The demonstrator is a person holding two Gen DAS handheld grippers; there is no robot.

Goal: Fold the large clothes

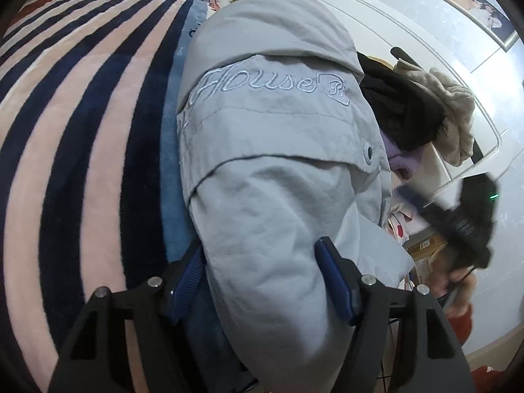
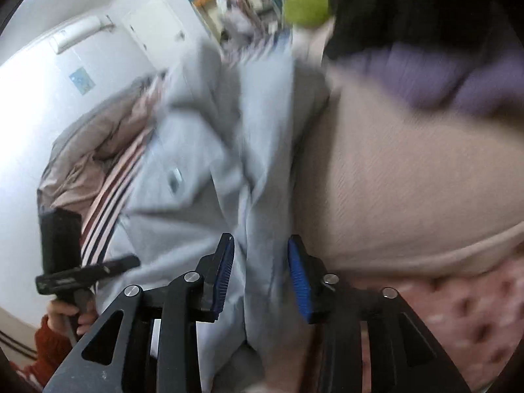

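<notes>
grey jacket (image 1: 271,150) fabric fills the middle of the left wrist view, a padded bundle with "house" stitched in pale thread across one panel and a metal snap near its right edge. it lies on a blanket (image 1: 82,124) striped in navy and pink, with a strip of blue cloth showing along its left side. the left gripper (image 1: 262,271) stands fairly wide, its blue pads set on either side of the near end of the bundle, and the cloth bulges between them; both pads look to be touching the fabric, so it seems to be clamped on a thick fold. beyond the jacket, to the right, sits a heap of other clothes: something black (image 1: 402,104), something beige and fuzzy (image 1: 455,114), a bit of purple below. the right wrist view is blurred. there the right gripper (image 2: 261,275) is partly open, and a fold of the same grey jacket (image 2: 203,150) runs down between its blue fingers (image 2: 226,271); the pads stand a little clear of the cloth, so it does not look gripped. a beige garment (image 2: 409,180) lies just beside the jacket on the right, with purple and black cloth above it.
</notes>
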